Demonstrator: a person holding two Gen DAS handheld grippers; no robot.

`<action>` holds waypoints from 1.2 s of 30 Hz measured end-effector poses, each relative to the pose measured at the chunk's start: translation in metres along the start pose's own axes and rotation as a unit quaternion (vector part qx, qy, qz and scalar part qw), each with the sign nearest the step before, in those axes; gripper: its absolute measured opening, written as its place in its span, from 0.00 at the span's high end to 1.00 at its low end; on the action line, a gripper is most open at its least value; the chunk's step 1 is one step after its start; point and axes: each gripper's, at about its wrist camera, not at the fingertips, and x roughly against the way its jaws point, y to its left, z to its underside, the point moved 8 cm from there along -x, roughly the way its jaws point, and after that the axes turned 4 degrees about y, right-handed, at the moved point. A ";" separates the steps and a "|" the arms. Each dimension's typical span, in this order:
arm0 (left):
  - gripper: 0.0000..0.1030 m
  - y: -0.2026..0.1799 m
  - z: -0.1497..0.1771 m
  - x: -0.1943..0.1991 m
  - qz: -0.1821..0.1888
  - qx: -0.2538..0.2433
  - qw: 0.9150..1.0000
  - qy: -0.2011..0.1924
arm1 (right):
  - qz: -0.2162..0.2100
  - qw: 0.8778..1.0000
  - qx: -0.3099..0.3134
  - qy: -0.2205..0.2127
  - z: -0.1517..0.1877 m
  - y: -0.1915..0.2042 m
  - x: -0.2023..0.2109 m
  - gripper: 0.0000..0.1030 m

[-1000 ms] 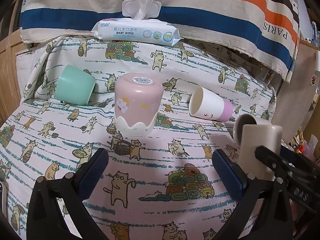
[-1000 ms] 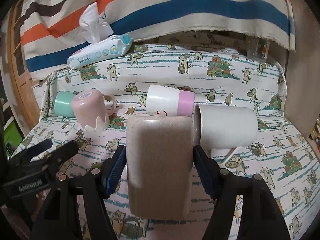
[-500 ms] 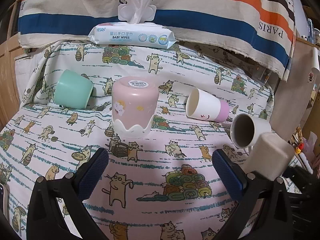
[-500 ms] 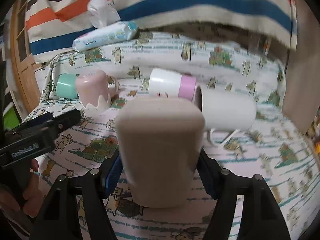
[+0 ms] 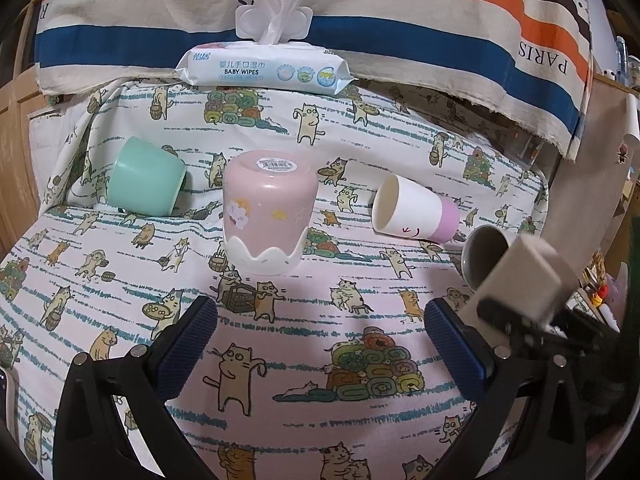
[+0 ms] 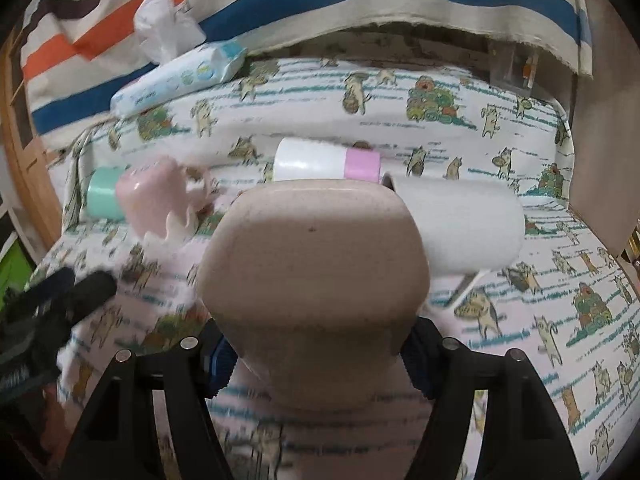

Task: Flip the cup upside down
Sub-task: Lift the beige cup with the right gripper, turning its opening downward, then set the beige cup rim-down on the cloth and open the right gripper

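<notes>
My right gripper [image 6: 316, 354] is shut on a beige square cup [image 6: 312, 264], held above the cat-print cloth with its closed base tipped toward the camera. The same beige cup [image 5: 524, 276] shows at the right edge of the left wrist view, tilted. My left gripper [image 5: 320, 344] is open and empty, low over the cloth in front of a pink cup [image 5: 268, 212] that stands upside down. The pink cup [image 6: 156, 196] also shows blurred in the right wrist view.
A mint cup [image 5: 146, 178], a white-and-lilac cup [image 5: 414, 212] and a white mug [image 5: 482, 256] lie on their sides. A baby wipes pack [image 5: 264, 68] sits at the back against a striped cloth. A wooden panel stands at the left.
My right gripper has rotated the beige cup, turning its base up toward the camera, and moved closer to the cloth. The left gripper has stayed almost still.
</notes>
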 end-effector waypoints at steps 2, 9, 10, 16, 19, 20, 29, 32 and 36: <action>0.00 0.001 0.001 0.000 0.000 0.000 1.000 0.001 | 0.004 1.000 -0.006 -0.004 -0.008 -0.002 -0.005 0.32; 0.00 -0.001 0.001 -0.001 0.001 -0.002 1.000 0.002 | 0.001 1.000 -0.008 0.021 -0.007 -0.003 -0.023 0.31; 0.00 -0.001 0.001 -0.001 0.000 -0.002 1.000 0.002 | 0.001 1.000 -0.007 0.021 -0.005 -0.003 -0.023 0.31; 0.00 -0.001 0.001 -0.001 0.000 -0.004 1.000 0.002 | 0.003 1.000 -0.004 -0.004 -0.009 -0.005 -0.012 0.15; 0.00 -0.002 0.001 -0.001 0.000 -0.004 1.000 0.002 | -0.005 1.000 0.000 -0.016 -0.011 -0.006 -0.003 0.14; 0.00 -0.002 0.001 -0.001 0.000 -0.005 1.000 0.001 | -0.010 1.000 0.001 -0.019 -0.012 -0.006 0.000 0.14; 0.00 -0.015 -0.002 0.010 0.005 -0.033 0.999 -0.025 | -0.015 0.988 -0.006 -0.151 -0.024 -0.028 0.057 0.00; 0.00 -0.023 -0.003 0.016 0.005 -0.050 0.998 -0.042 | -0.016 0.982 0.012 -0.186 -0.028 -0.033 0.076 0.00; 0.00 -0.034 -0.004 0.024 0.003 -0.076 0.995 -0.065 | -0.017 0.979 0.032 -0.203 -0.029 -0.041 0.089 0.00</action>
